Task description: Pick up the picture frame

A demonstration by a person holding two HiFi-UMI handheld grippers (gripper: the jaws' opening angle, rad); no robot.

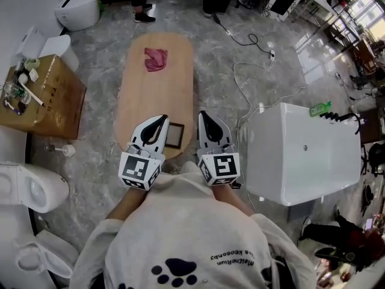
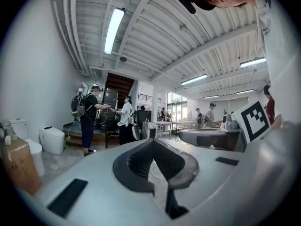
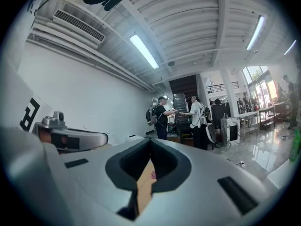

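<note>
The picture frame (image 1: 175,135), small with a dark border, lies flat at the near end of the oval wooden table (image 1: 155,95). My left gripper (image 1: 161,120) hovers just left of the frame, shut and empty. Just right of the frame is my right gripper (image 1: 202,114), also shut with nothing in it. Both point level toward the table's far end. In the left gripper view the jaws (image 2: 153,141) meet with only floor behind them. The right gripper view shows closed jaws (image 3: 150,142) with a strip of tabletop (image 3: 143,189) in the gap below.
A pink cloth (image 1: 155,59) lies on the table's far end. A cardboard box (image 1: 45,98) with bottles stands at the left, toilets (image 1: 30,188) beside it. A white tub (image 1: 298,152) sits close on the right, with a cable (image 1: 249,71) across the floor. People stand beyond the table.
</note>
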